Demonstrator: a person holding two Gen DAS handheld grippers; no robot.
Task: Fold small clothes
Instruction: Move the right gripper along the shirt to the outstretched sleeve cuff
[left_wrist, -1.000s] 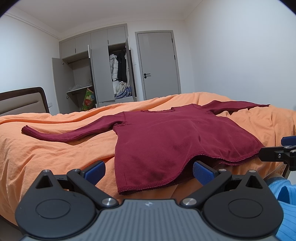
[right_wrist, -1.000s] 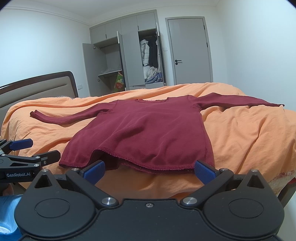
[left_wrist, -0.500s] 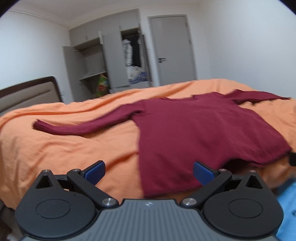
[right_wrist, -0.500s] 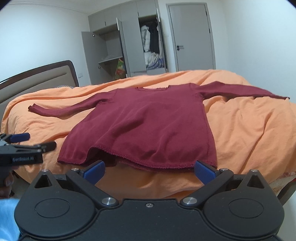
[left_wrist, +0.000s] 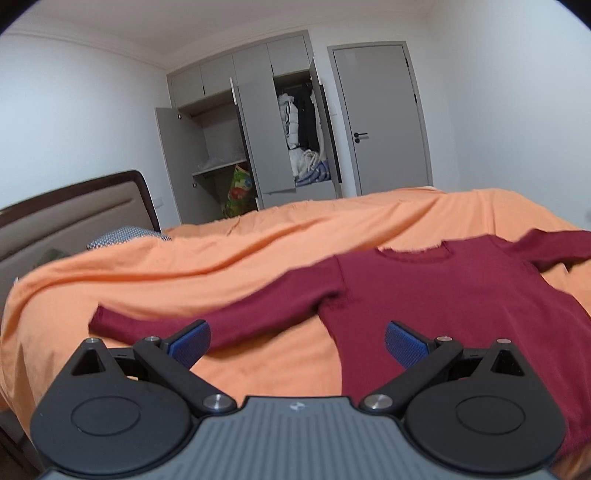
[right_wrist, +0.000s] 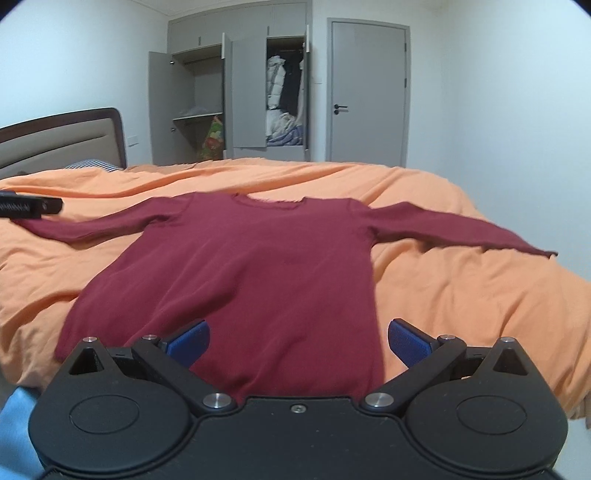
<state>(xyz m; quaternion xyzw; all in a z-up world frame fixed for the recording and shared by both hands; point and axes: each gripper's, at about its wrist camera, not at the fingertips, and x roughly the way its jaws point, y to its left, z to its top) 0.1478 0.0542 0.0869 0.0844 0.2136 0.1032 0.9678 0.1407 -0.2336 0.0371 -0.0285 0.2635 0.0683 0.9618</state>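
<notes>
A dark red long-sleeved top (right_wrist: 258, 266) lies flat on the orange bed cover (right_wrist: 461, 288), both sleeves spread out sideways. My left gripper (left_wrist: 297, 341) is open and empty, hovering over the cover just short of the top's left sleeve (left_wrist: 229, 321). In the left wrist view the body of the top (left_wrist: 443, 314) fills the right side. My right gripper (right_wrist: 297, 341) is open and empty above the hem of the top. The left gripper's fingertips (right_wrist: 33, 206) show at the far left of the right wrist view, near the left cuff.
A padded headboard (left_wrist: 66, 221) and a striped pillow (left_wrist: 122, 236) are at the left. Behind the bed stand an open grey wardrobe (left_wrist: 266, 140) holding clothes and a shut door (left_wrist: 384, 122). A light blue sleeve (right_wrist: 14, 435) shows at the lower left.
My left gripper has swung left and forward, from the hem towards the left sleeve. My right gripper has moved up over the hem, closer to the top. Both stay open.
</notes>
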